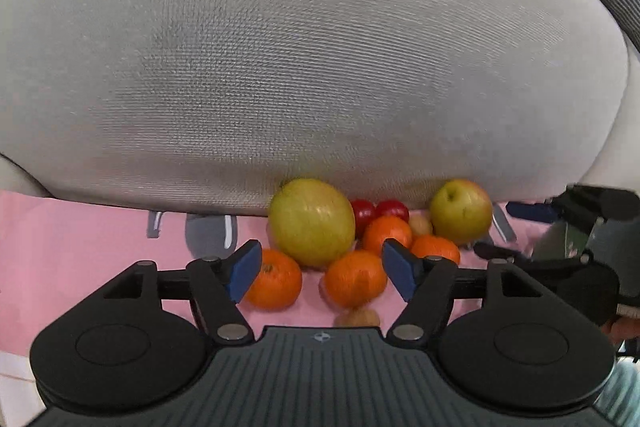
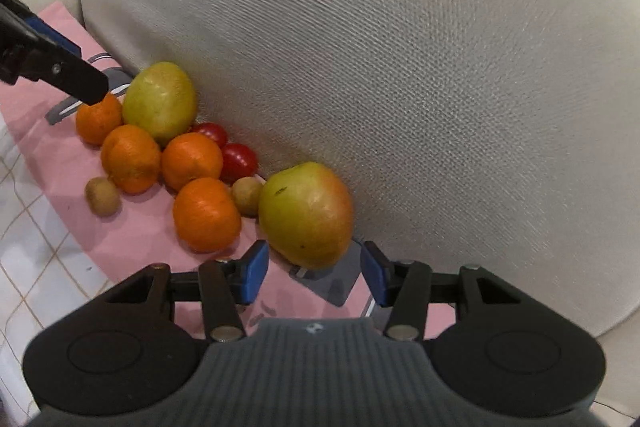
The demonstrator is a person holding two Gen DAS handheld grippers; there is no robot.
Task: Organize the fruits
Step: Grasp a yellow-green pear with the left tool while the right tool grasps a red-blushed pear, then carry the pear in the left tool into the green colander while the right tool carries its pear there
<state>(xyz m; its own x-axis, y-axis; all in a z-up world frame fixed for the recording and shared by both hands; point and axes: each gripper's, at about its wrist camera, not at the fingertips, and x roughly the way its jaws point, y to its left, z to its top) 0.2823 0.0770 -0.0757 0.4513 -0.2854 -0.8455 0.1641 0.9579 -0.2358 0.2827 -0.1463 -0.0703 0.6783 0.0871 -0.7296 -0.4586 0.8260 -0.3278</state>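
Pink cloth (image 2: 132,239) is lying on the seat, and the fruits are sitting on it in a cluster against the grey woven cushion (image 2: 400,87). The left gripper (image 1: 320,269) is hanging with its blue pads spread apart, holding nothing; an orange (image 1: 355,279) is showing between them and another orange (image 1: 276,281) is sitting just beside the left pad. A big green apple (image 1: 312,221) is resting behind these, touching the cushion, with two red tomatoes (image 1: 378,211) next to it. The right gripper (image 2: 314,273) is also gaping wide and empty, its pads flanking the near side of a green-red apple (image 2: 306,213) that is leaning on the cushion. Two small brown fruits (image 2: 102,196) are lying among the oranges.
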